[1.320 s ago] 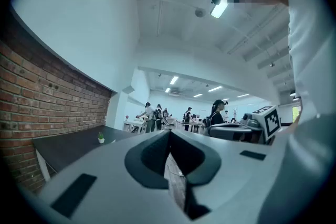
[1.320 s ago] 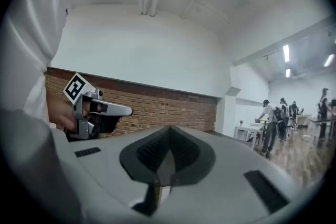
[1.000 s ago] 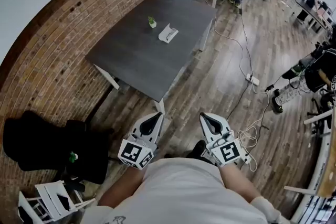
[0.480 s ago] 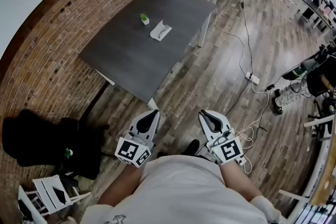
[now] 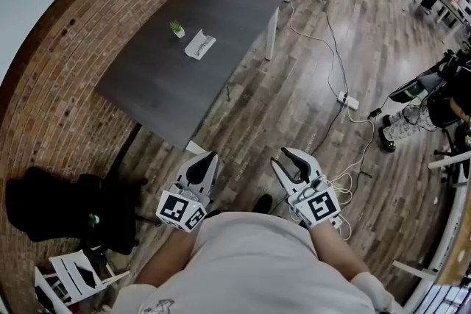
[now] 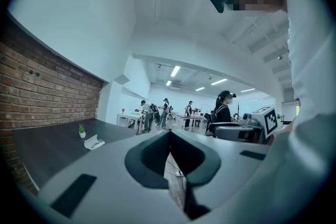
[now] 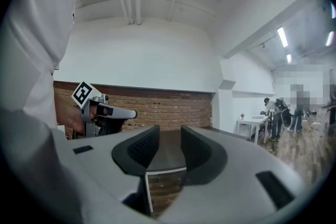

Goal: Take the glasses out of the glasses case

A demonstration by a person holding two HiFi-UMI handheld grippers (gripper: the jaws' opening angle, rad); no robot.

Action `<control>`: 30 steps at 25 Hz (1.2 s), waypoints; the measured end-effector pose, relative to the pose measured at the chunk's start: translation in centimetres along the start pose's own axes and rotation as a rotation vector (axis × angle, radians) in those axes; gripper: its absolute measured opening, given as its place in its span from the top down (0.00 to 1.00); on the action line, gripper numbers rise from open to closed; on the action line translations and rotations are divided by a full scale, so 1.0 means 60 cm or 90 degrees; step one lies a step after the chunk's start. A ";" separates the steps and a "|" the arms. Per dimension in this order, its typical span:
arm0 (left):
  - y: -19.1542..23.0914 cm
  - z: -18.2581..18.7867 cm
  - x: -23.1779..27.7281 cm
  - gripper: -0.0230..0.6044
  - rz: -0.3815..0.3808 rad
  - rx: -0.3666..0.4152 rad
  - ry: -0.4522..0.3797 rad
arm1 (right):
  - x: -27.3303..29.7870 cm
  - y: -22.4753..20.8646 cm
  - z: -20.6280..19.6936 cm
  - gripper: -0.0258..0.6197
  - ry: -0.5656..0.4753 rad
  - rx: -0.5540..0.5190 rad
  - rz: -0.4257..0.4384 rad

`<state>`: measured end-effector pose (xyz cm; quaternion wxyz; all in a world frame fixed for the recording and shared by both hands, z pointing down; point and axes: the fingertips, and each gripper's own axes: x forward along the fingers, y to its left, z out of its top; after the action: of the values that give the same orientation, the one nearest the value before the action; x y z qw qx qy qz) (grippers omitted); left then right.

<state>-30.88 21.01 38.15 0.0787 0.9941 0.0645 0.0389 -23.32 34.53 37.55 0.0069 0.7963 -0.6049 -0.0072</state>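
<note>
The white glasses case [image 5: 200,44] lies on the dark grey table [image 5: 162,84], next to a small potted plant [image 5: 176,29]; a thin dark shape shows on the case. Both grippers are held level in front of the person, well short of the table. My left gripper [image 5: 208,157] is shut with nothing in it; its own view shows the case [image 6: 94,141] far ahead to the left. On the other side, my right gripper [image 5: 285,157] has its jaws opening, with a clear gap and nothing between them [image 7: 169,139].
A brick wall [image 5: 66,62] runs along the table's far left side. Cables and a power strip [image 5: 347,101] lie on the wooden floor to the right. A black bag [image 5: 51,202] and a white chair [image 5: 73,276] stand at lower left. People sit at desks far back.
The table has come nearer and slid left in the head view as both grippers advanced toward it. The right gripper's jaws have gone from shut to apart.
</note>
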 end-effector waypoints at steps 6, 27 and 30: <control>-0.045 -0.006 0.065 0.95 -0.033 0.002 0.020 | -0.042 -0.052 -0.006 0.75 -0.006 0.002 -0.029; 0.020 -0.007 0.316 0.95 -0.118 -0.031 0.040 | 0.053 -0.230 -0.048 0.75 0.051 0.015 -0.070; 0.073 0.001 0.352 0.95 -0.121 -0.032 0.047 | 0.112 -0.257 -0.047 0.75 0.053 0.025 -0.067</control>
<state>-9.48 19.54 40.21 0.1045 0.9790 0.1608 0.0697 -6.60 32.19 40.02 0.0159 0.8264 -0.5617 0.0373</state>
